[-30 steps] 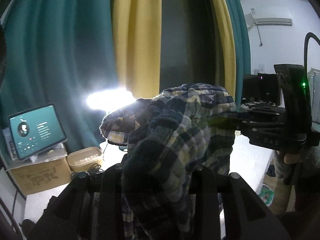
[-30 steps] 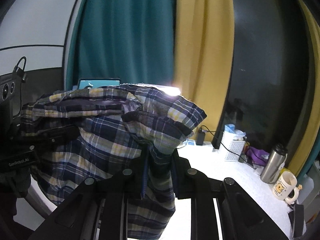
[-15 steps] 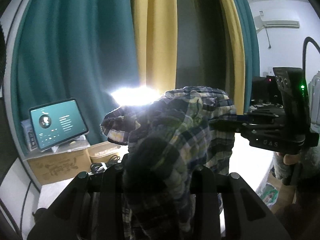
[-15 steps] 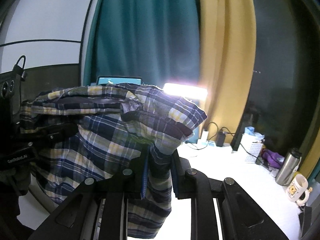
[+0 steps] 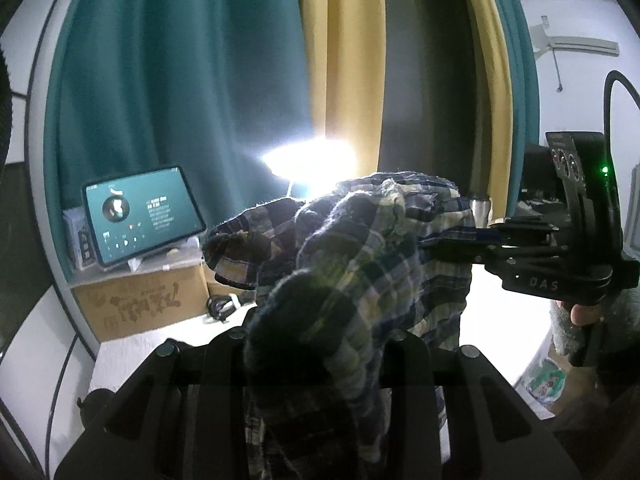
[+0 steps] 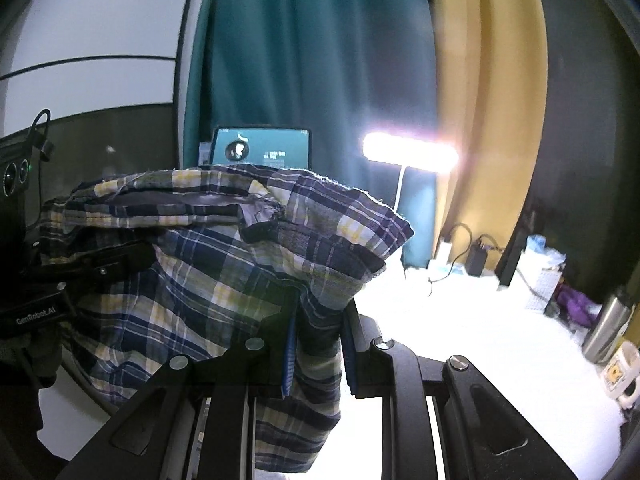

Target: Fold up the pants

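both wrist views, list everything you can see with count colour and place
plaid pants: one, navy, white and yellow, held up between both grippers
tablet: one, teal screen lit, on a cardboard box
light bar: one, bright white, in front of the curtains
curtains: teal and yellow, behind the table
table: one, white
flask: one, steel, table's right edge
mug: one, white, beside the flask
left gripper: black, shut on the pants
right gripper: black, shut on the pants

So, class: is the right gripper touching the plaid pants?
Touching. The right wrist view shows the right gripper with its jaws clamped on a fold of the plaid pants.
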### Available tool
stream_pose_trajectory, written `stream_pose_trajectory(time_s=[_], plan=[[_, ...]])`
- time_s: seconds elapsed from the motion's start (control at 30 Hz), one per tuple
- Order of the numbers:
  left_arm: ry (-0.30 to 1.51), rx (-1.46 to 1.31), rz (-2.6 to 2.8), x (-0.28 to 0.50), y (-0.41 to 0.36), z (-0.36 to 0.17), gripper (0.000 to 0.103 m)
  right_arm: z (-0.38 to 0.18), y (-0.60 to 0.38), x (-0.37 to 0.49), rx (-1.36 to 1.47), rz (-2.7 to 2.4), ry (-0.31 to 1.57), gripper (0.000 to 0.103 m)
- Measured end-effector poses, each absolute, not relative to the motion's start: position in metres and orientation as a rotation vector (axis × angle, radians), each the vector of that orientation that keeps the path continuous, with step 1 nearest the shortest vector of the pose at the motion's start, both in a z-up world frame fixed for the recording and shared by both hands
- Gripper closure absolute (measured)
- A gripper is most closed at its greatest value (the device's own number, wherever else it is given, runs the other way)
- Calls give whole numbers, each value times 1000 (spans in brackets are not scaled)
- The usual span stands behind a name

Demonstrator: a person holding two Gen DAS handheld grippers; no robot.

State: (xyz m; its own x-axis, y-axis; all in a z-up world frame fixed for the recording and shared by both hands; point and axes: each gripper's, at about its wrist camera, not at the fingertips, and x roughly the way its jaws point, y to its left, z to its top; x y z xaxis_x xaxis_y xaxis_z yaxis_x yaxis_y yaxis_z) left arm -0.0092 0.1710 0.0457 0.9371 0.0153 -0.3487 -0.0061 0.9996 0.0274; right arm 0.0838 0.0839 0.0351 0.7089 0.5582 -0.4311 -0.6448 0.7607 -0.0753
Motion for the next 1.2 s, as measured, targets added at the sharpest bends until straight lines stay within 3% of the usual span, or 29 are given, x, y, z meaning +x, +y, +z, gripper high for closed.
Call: stream_pose_trajectory(time_s=[1.2], plan=[[694, -30, 99, 120, 238, -40, 74, -58, 121, 226, -147, 699, 698, 83]])
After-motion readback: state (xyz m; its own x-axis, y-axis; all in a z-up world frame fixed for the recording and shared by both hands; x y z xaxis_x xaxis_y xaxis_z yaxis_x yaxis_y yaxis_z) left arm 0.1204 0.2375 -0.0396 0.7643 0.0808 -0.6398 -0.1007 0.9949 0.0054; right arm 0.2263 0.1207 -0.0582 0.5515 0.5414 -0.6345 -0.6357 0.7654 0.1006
